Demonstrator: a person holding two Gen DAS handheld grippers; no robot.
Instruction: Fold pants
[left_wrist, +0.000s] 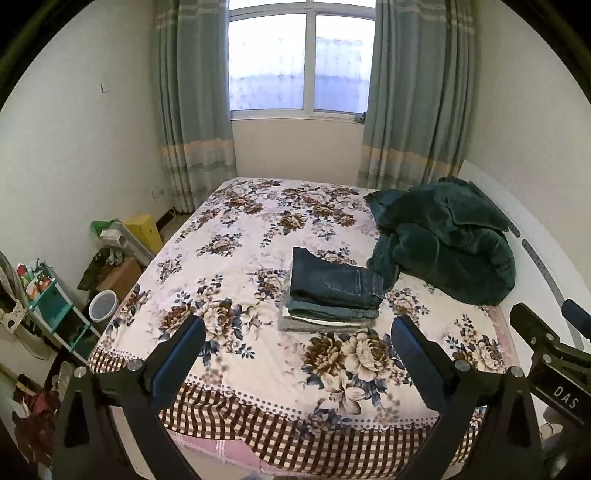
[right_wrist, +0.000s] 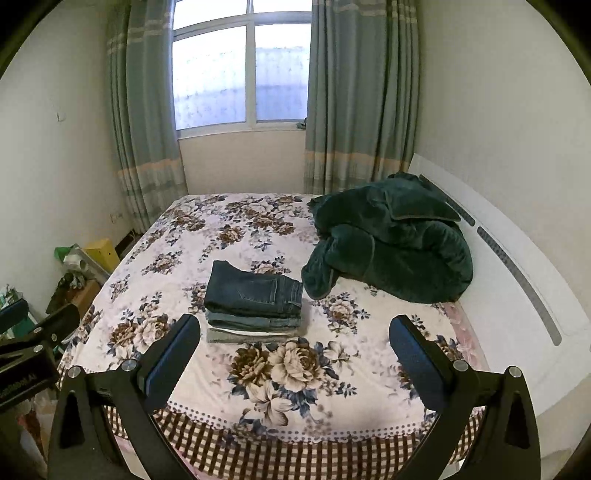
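Note:
A pair of dark blue jeans lies folded on top of a small stack of folded pants in the middle of the flowered bed. My left gripper hovers over the near end of the bed, open and holding nothing, well short of the stack. In its own view my right gripper is likewise open with nothing between its fingers, held back from the stack. The right gripper's body also shows at the right edge of the left wrist view.
A crumpled dark green blanket lies at the bed's far right, next to a white headboard. Boxes, a bucket and a teal shelf crowd the floor on the left. A curtained window is behind.

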